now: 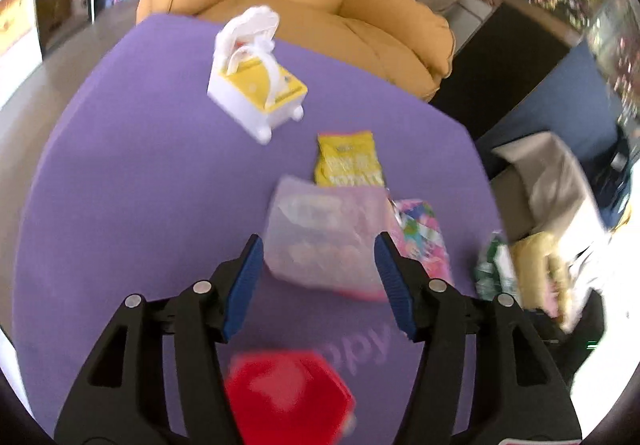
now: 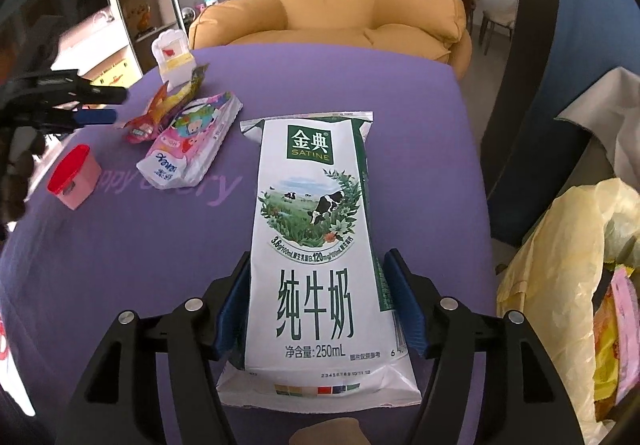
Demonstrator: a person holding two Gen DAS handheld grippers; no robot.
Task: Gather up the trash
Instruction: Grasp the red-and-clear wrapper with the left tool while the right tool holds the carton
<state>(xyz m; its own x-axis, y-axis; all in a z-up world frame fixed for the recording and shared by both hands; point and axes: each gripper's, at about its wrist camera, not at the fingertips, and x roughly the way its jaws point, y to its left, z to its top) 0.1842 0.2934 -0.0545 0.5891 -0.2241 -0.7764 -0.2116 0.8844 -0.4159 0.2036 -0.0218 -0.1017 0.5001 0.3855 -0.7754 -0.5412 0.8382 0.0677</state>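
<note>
A white and green milk carton lies flat on the purple table. My right gripper is open around the carton's lower half, with its blue pads beside the carton's edges and not squeezing it. My left gripper is open over the table, and a blurred pinkish translucent wrapper sits just at its fingertips. In the right wrist view the left gripper reaches in from the left toward that red-edged wrapper. A yellow snack packet and a pink tissue pack lie behind it.
A small white and yellow toy bin stands with its lid up at the table's far side. A red-lidded pink tub sits near the left gripper. A yellow plastic bag with rubbish hangs off the table's right edge. A tan armchair stands behind.
</note>
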